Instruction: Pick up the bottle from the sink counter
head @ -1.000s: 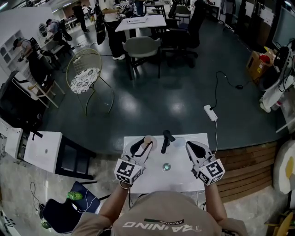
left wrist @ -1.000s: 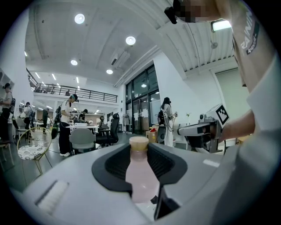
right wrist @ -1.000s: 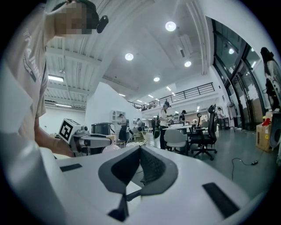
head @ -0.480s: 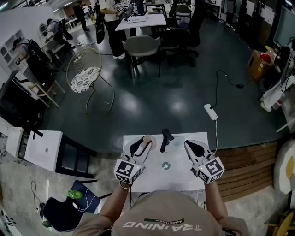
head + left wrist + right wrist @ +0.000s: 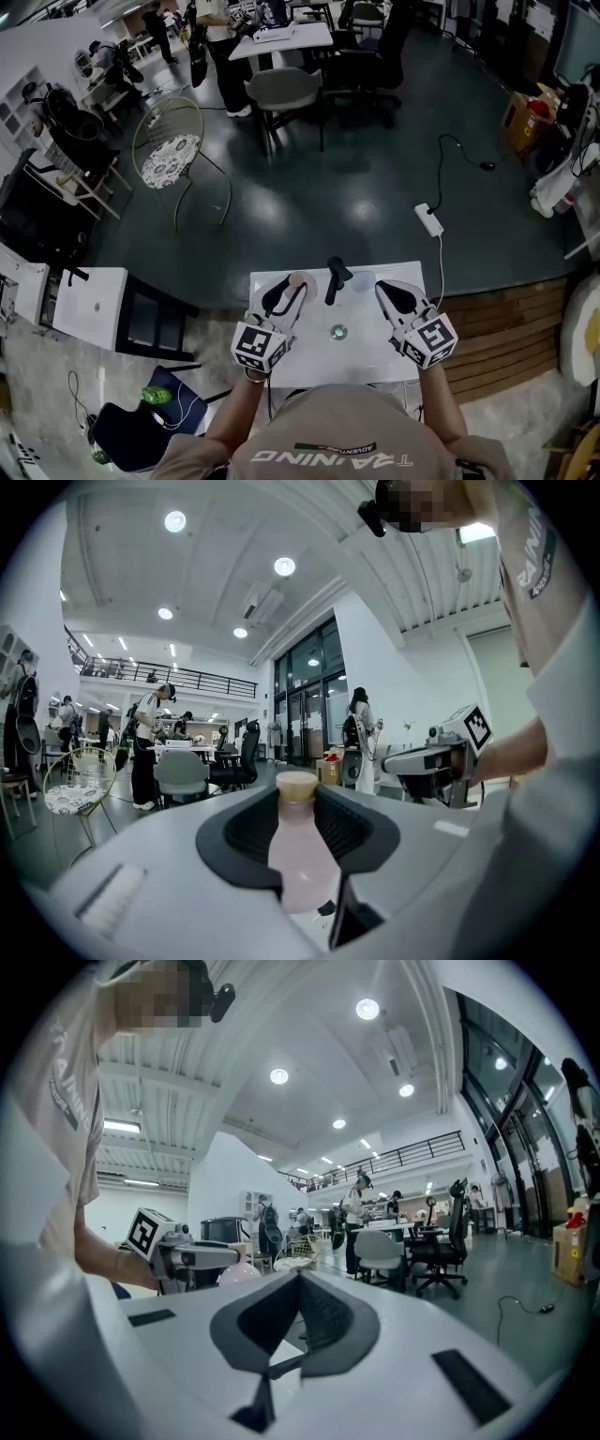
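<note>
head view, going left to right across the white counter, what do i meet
left gripper with the bottle between its jaws → black faucet → right gripper

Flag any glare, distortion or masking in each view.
Head view: fisheye bending, dim, light patches glaring off the dark floor. Left gripper view: round vignette, flaring ceiling lights, sharp bottle, mosaic on top. Right gripper view: same vignette, mosaic upper left.
</note>
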Demonstrator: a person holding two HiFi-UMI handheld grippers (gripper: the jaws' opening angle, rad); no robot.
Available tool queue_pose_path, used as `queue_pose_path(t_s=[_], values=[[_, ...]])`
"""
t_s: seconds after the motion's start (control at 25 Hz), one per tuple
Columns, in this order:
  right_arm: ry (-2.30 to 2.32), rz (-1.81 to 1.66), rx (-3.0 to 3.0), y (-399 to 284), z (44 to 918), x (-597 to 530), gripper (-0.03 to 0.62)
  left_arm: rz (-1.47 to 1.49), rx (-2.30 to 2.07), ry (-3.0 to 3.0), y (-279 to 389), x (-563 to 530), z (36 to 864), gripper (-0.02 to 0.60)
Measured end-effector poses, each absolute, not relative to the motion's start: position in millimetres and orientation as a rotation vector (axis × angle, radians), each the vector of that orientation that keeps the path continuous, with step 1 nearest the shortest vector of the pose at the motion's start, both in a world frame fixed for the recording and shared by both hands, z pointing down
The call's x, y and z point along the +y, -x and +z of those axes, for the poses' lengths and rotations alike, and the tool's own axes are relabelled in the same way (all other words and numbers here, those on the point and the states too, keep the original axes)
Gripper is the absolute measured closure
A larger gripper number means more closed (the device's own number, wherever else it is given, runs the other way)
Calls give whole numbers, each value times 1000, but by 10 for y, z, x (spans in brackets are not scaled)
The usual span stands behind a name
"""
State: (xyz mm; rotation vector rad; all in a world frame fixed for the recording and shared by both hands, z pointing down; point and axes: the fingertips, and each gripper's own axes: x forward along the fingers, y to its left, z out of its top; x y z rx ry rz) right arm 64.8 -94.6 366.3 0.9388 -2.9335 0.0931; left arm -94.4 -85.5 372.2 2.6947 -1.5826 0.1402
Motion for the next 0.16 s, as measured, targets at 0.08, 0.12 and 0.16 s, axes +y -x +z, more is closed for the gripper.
queue_pose_path(t_s=[0.08,0.12,0.16], values=[[-942,98,-2934,-659,3689,-970,583,145,-1583,-2694,950,-874,3742,456],[-942,100,-2935,-663,3701,-980,583,148,-1583,-2695,951,-882,3752,456],[-942,102,-2935,-666,3714,-989,583,152,-1583,-2695,952,-889,3763,456]])
